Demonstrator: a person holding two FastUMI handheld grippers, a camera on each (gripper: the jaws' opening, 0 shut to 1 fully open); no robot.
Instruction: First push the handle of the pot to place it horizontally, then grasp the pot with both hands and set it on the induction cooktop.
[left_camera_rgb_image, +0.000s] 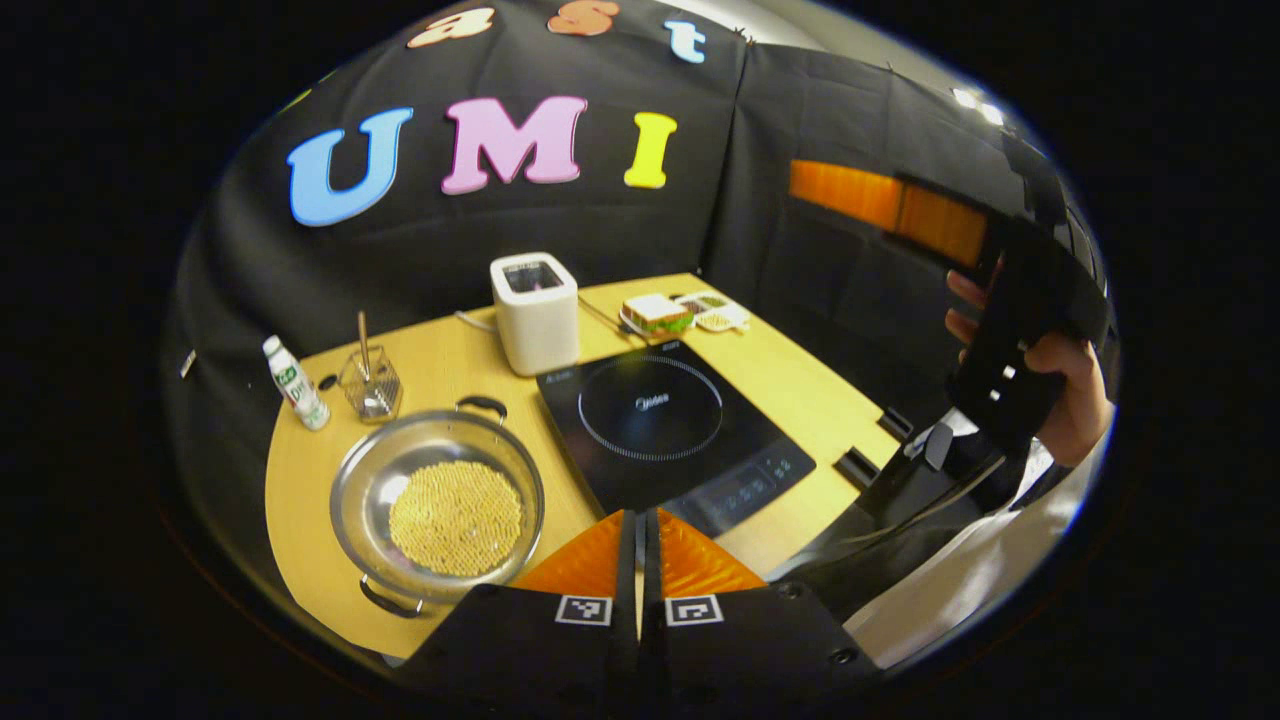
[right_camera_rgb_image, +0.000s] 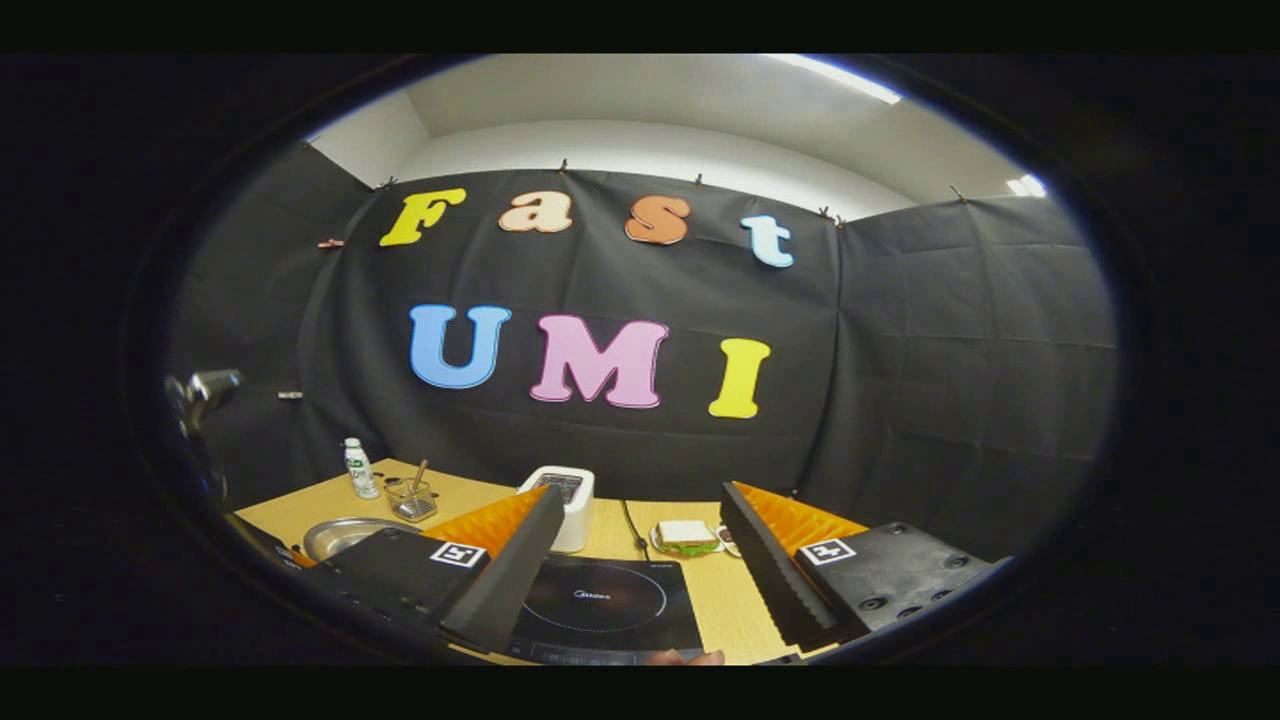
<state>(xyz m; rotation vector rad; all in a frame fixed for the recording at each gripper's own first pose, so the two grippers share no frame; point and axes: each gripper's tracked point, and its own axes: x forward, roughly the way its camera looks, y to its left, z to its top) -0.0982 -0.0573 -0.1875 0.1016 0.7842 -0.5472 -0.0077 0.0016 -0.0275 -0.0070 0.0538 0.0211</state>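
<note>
Left gripper view: pot (left_camera_rgb_image: 437, 503) sits just left of the closed, empty left claw (left_camera_rgb_image: 640, 535), handles (left_camera_rgb_image: 482, 405) running near-far; right claw (right_camera_rgb_image: 640, 560) wide open, empty.

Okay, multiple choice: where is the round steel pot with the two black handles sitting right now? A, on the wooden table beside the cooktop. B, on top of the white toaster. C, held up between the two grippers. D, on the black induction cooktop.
A: in the left gripper view the round steel pot with two black handles rests on the wooden table, beside the black induction cooktop, whose glass is bare.
</note>
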